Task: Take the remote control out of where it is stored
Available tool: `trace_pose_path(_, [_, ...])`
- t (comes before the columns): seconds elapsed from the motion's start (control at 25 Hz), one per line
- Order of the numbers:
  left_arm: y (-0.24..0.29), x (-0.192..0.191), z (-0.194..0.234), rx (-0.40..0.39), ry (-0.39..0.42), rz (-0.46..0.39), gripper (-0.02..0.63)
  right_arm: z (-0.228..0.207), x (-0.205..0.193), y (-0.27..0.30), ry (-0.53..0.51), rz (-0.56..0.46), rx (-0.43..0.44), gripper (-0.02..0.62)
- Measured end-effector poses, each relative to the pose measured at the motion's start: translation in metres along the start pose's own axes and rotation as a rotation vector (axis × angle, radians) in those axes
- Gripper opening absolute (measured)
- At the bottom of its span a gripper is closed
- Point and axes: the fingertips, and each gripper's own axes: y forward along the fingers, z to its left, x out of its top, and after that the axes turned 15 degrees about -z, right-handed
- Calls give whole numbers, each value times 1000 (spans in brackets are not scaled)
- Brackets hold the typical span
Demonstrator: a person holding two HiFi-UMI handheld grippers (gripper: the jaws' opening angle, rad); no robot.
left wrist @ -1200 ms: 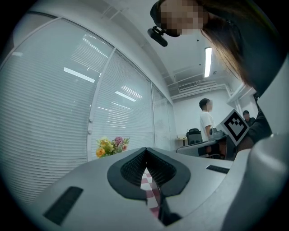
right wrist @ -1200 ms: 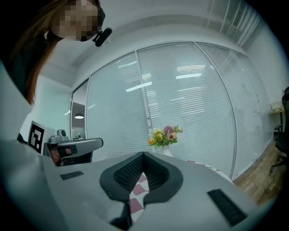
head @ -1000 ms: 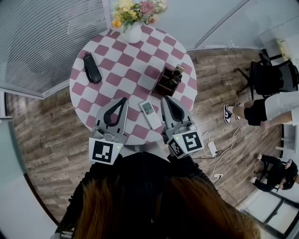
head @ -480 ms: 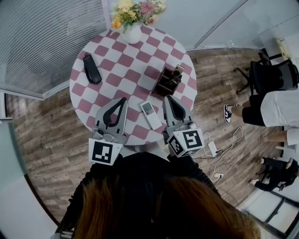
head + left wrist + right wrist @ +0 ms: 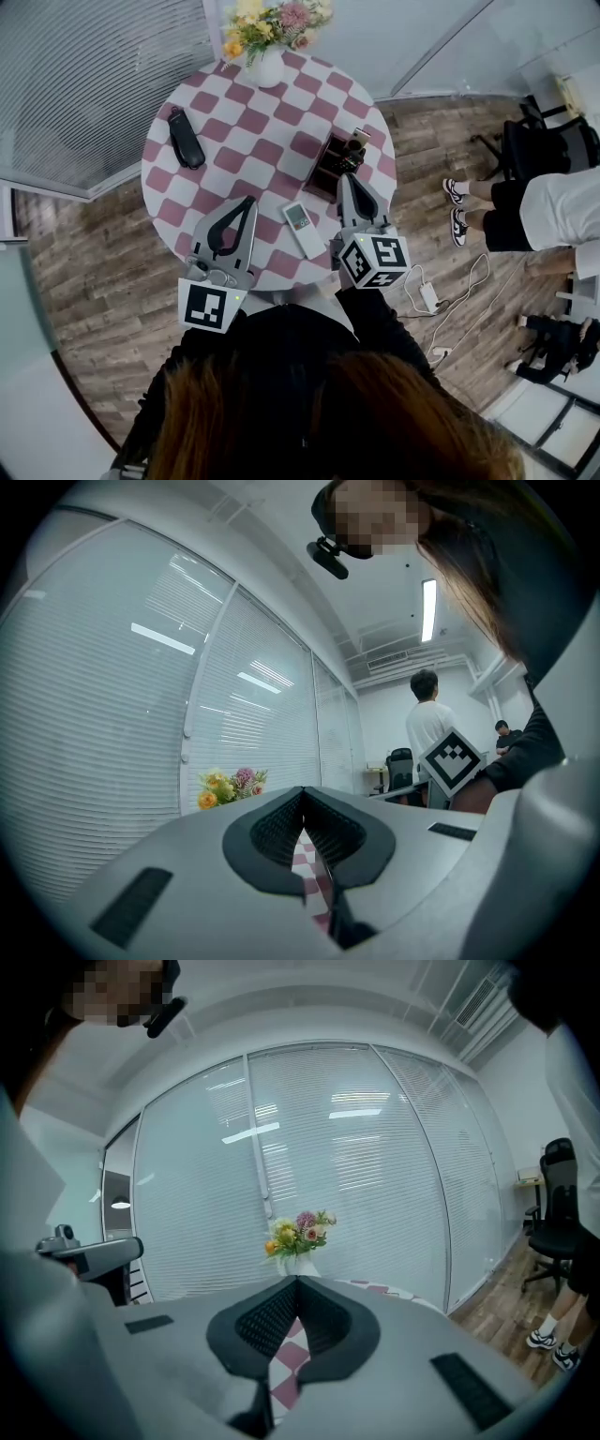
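A dark brown holder (image 5: 330, 167) stands at the right side of the round checked table (image 5: 225, 178); a light-tipped remote (image 5: 360, 138) sticks out of it among dark items. A white remote control (image 5: 302, 229) lies flat near the table's front edge, between my two grippers. My right gripper (image 5: 345, 177) is shut and empty, its tip just in front of the holder. My left gripper (image 5: 249, 200) is shut and empty over the front left of the table. Both gripper views show closed jaws, left (image 5: 302, 790) and right (image 5: 298, 1280), with only tablecloth beyond.
A white vase of flowers (image 5: 266, 62) stands at the table's far edge, also as the flowers (image 5: 300, 1232). A black handset (image 5: 185, 138) lies at the left. To the right are an office chair (image 5: 544, 150), people standing (image 5: 534, 211) and floor cables (image 5: 441, 300).
My right gripper has moved forward and slightly right, from beside the white remote up to the holder's front. The left gripper has stayed put. The people at the right shifted.
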Motion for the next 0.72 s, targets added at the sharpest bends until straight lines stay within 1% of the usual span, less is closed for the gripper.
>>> trace_pose_path(0.2, [-4,1,-1,3,9,1,9,-13,-5,6,-19,3,-50,15])
trace_pose_path(0.44, [-5,3,-3,-1,16,-6,9,-35,-16,13,-34,32,-123,15])
trace_pose_path(0.72, [-7,3,-3,6,16,-2,9,-63,-46,23,-7,72,-220,15])
